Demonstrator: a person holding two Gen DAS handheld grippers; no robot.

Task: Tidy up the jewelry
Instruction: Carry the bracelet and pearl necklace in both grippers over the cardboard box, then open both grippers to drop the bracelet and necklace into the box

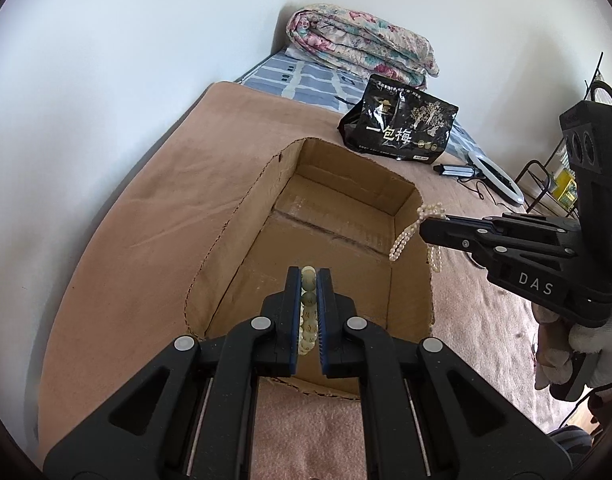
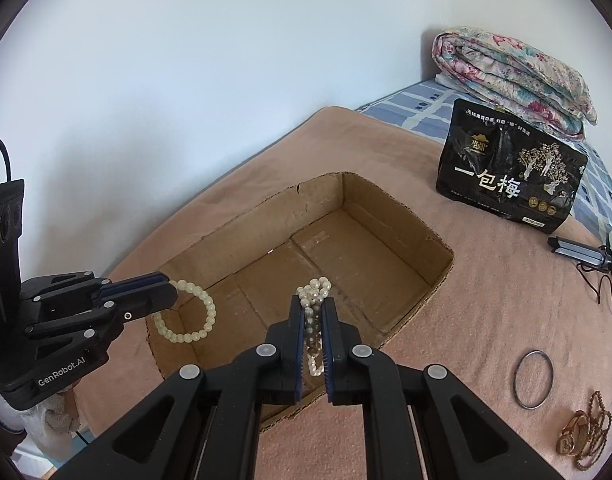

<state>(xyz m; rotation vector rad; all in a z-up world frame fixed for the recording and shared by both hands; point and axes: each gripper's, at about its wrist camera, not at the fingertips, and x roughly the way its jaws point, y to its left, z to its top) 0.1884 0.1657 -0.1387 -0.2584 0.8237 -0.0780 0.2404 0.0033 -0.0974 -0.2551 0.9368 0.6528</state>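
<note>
Left gripper (image 1: 309, 276) pointed steeply downward, jaws nearly closed, blue pads (image 1: 296, 312) clamped on a pale bead bracelet (image 2: 186, 312) that hung as a loop off the tip in the right wrist view. Right gripper (image 2: 311, 304) was also angled steeply down, jaws fully closed on a bunched pearl strand (image 2: 314, 292), part of it sticking out past the fingertips and part trailing back between the pads. From the left wrist view the right gripper came in from the right side, roughly crosswise to the left one, strand loops dangling below its tip. A white-gloved hand (image 1: 594, 344) held the right gripper's body.
</note>
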